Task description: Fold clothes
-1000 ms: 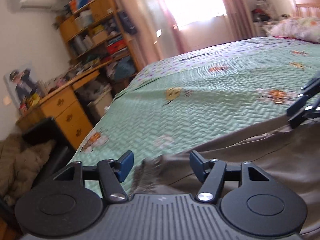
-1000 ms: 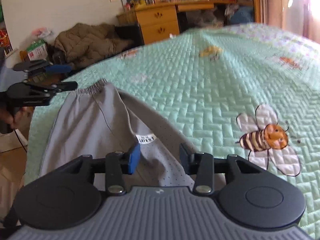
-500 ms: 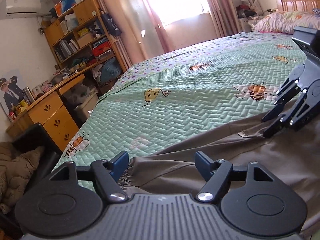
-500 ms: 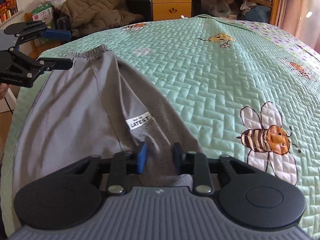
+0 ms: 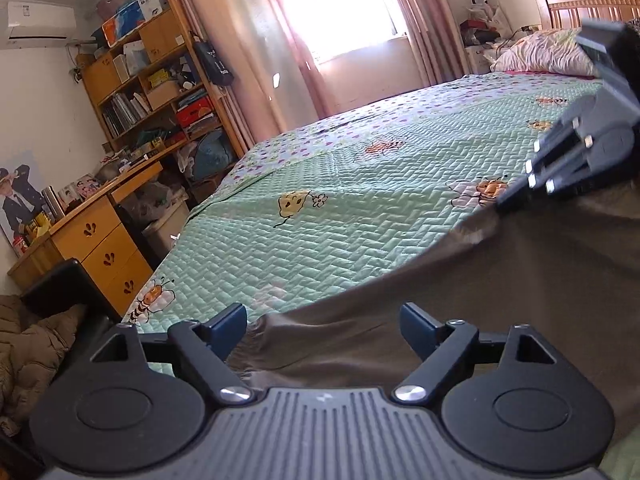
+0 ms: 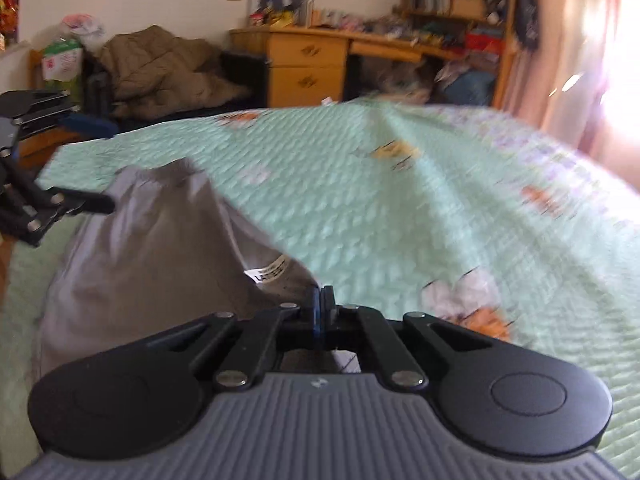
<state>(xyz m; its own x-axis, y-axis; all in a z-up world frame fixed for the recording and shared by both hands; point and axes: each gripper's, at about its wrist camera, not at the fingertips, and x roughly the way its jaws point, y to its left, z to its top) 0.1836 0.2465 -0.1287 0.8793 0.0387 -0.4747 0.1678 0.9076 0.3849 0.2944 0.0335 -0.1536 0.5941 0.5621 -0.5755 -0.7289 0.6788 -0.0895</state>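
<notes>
right gripper (image 6: 321, 300): your jaws just closed, clamped on the grey trousers (image 6: 152, 248) near the label | left gripper (image 5: 322, 326): jaws just widened, empty, straddling the elastic cuff | trousers flat on green quilt (image 5: 340, 240), long axis between your grippers | left nearest cuff

The grey trousers (image 6: 132, 256), with a white label (image 6: 270, 270) printed in black, lie on a mint-green quilted bedspread (image 5: 360, 216) patterned with orange-and-black bees and purple dots, beside pink curtains (image 5: 240, 40) and honey-yellow wooden drawers (image 5: 104, 256).
</notes>
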